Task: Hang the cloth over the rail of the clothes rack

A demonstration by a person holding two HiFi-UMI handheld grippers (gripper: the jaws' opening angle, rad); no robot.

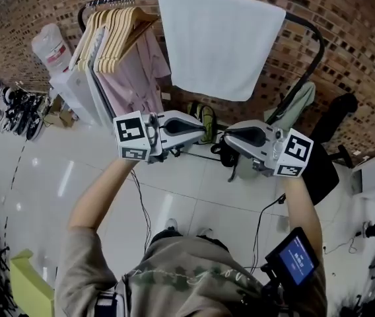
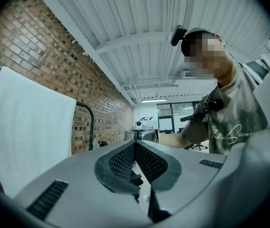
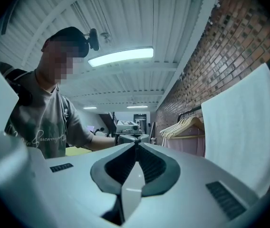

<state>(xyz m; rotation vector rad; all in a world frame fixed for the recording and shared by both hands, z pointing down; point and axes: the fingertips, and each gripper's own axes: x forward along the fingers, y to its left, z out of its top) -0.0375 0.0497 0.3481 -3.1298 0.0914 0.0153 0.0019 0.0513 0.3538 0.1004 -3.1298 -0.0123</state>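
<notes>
**Left gripper** (image 1: pixel 199 129): grey two-jaw hand tool, held level at the end of the person's bare left forearm (image 1: pixel 98 193). Jaws clenched tip to tip. Nothing lies between the black ribbed pads (image 2: pixel 120 160). A white cube with black square markers (image 1: pixel 132 136) sits at its rear.

**Right gripper** (image 1: pixel 230 137): same make, with a matching marker cube (image 1: pixel 296 152). Jaws likewise pressed together and empty, as the right gripper view shows. Its tips face the left gripper's tips, near them but not touching.

**White rectangular terry cloth** (image 1: pixel 220 41): draped over the black metal rail (image 1: pixel 306 26) of the clothes rack. It hangs flat and smooth, well apart from both grippers. It shows at the left edge of the left gripper view and the right edge of the right gripper view.

**Pale wooden hangers** (image 1: pixel 118 35): a close row on the same rail, just beside the cloth's left edge in the head view.

**Pink garments** (image 1: pixel 131 78): hanging beneath the hangers, with white ones next to them.

**Grey-green garment** (image 1: pixel 300 104): slung at the rack's right upright.

**Red brick wall** (image 1: pixel 346 5): directly behind the rack.

**Glossy white tiled floor** (image 1: pixel 75 170): below the grippers, crossed by thin black cables.

**Small blue-lit screen** (image 1: pixel 295 259): beside the person's right arm, lower right of the head view.
</notes>
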